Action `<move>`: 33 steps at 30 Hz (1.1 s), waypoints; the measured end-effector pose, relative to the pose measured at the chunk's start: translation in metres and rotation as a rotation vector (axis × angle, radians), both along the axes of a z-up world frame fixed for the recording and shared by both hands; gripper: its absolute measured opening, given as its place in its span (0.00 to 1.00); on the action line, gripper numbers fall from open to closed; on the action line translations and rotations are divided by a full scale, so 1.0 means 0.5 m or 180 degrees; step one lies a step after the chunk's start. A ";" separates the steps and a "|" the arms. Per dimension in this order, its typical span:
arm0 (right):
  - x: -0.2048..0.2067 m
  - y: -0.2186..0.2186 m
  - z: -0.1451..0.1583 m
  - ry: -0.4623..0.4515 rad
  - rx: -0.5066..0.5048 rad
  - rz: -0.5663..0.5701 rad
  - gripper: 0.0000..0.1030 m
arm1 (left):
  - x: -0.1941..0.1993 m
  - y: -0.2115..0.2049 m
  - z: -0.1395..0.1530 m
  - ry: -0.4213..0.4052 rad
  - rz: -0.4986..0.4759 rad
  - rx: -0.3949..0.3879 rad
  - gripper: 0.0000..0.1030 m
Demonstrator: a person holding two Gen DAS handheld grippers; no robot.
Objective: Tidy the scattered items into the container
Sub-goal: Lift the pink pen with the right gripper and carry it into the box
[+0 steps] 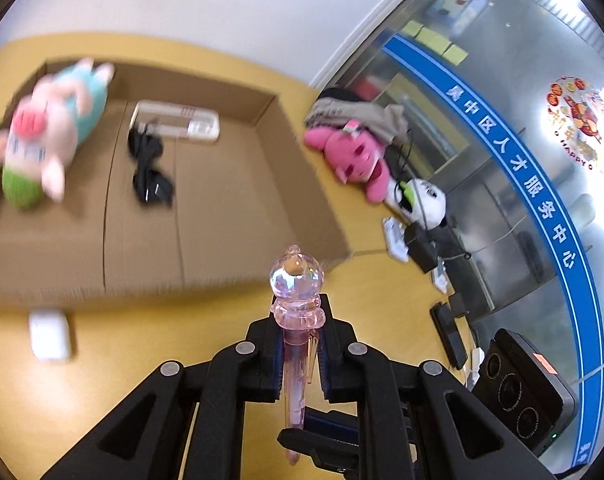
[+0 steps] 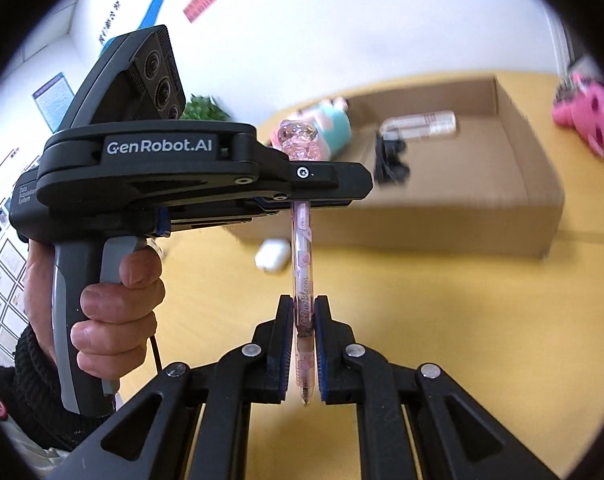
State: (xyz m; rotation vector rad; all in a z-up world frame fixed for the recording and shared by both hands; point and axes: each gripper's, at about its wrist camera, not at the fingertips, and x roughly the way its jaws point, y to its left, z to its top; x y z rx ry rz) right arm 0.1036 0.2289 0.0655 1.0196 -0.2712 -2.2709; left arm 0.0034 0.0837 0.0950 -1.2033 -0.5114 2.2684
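Observation:
A pink translucent pen [image 1: 296, 344] with a bear-shaped top is held by both grippers above the yellow table. My left gripper [image 1: 298, 312] is shut on its upper part, just under the bear top; it shows from the side in the right wrist view [image 2: 302, 184]. My right gripper [image 2: 303, 312] is shut on the pen's [image 2: 302, 264] lower part near the tip. The open cardboard box [image 1: 230, 208] lies beyond and holds a pig plush [image 1: 46, 136], a clear bottle [image 1: 178, 120] and a black cable [image 1: 148, 168]. It also shows in the right wrist view [image 2: 481, 184].
A white earbud case [image 1: 48, 334] lies on the table before the box, also in the right wrist view [image 2: 272, 256]. A pink plush [image 1: 351, 156], a panda plush [image 1: 421, 200], a power strip and black devices sit at the table's right, by a glass wall.

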 end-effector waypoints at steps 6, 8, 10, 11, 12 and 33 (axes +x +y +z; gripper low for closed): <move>-0.092 -0.019 0.095 0.0278 0.0095 0.0028 0.09 | -0.098 0.010 0.106 0.0259 -0.0033 -0.0218 0.13; -0.135 -0.014 0.122 0.0290 0.0055 0.0018 0.09 | -0.142 0.014 0.139 0.0337 -0.0060 -0.0287 0.13; -0.181 -0.008 0.144 0.0284 0.0021 0.0006 0.09 | -0.180 0.015 0.154 0.0341 -0.0095 -0.0327 0.13; -0.200 -0.006 0.150 0.0262 -0.0006 0.0006 0.09 | -0.195 0.014 0.159 0.0333 -0.0107 -0.0333 0.13; -0.220 -0.003 0.156 0.0226 -0.0047 -0.0001 0.09 | -0.215 0.014 0.162 0.0319 -0.0114 -0.0328 0.13; -0.527 0.076 -0.043 -0.1013 -0.0140 -0.0339 0.10 | -0.536 0.073 -0.108 -0.0706 -0.0256 -0.0313 0.12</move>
